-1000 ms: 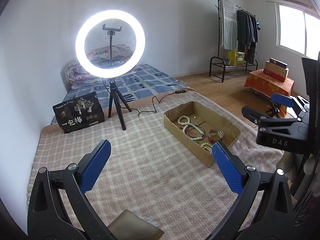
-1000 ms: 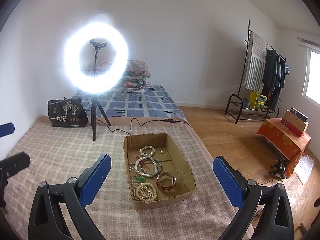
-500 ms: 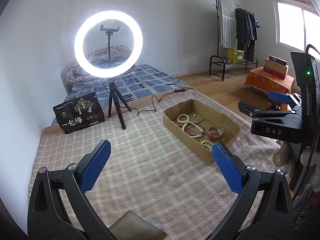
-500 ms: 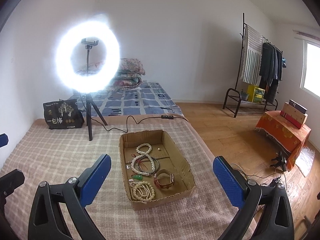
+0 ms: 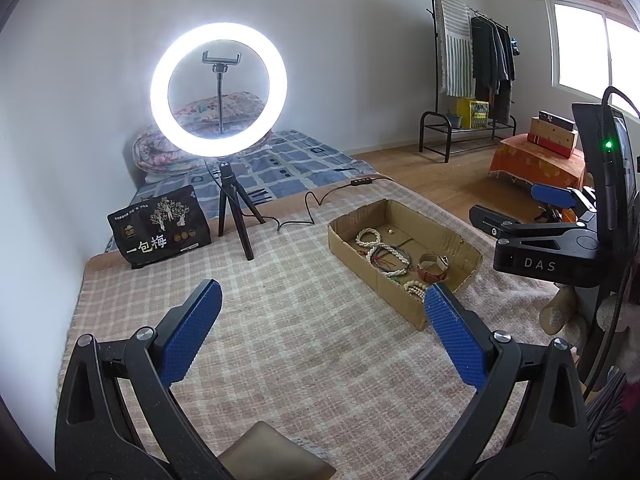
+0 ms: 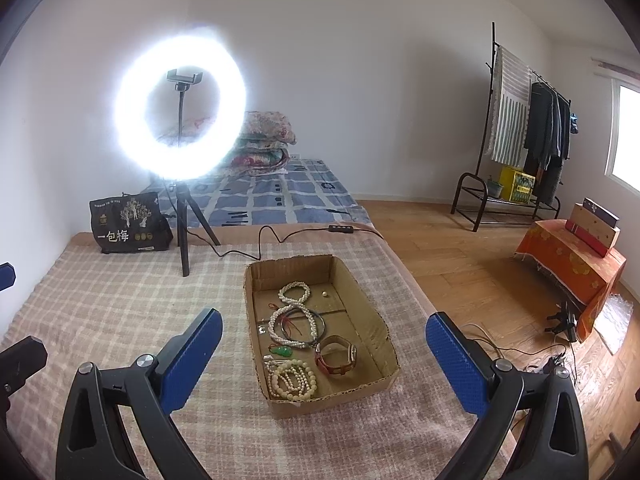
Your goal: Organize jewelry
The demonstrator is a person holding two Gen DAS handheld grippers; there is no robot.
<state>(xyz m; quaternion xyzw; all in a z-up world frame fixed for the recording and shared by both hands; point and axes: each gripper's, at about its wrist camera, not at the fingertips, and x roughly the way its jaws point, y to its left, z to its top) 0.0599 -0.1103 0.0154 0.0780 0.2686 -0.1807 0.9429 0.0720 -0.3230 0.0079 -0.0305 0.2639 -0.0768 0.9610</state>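
Observation:
A shallow cardboard box (image 6: 370,312) lies on a checked blanket (image 6: 120,312). It holds white bead necklaces (image 6: 295,294), a dark bangle (image 6: 320,326), a green pendant (image 6: 283,351), a cream bead bracelet (image 6: 294,376), a brown-strap watch (image 6: 336,356) and a small pearl (image 6: 325,294). The box also shows in the left wrist view (image 5: 460,246). My right gripper (image 6: 322,354) is open and empty, above the box's near end; it shows from the side in the left wrist view (image 5: 516,214). My left gripper (image 5: 320,320) is open and empty, left of the box.
A lit ring light on a tripod (image 6: 180,104) stands behind the box, its cable (image 6: 280,236) trailing on the blanket. A black printed bag (image 6: 128,222) sits at the back left. Wood floor (image 6: 472,272), a clothes rack (image 6: 520,128) and an orange-draped stand (image 6: 568,260) lie right.
Both grippers have shifted slightly; the box sits a little further left and nearer in the right wrist view. Both stay open and empty.

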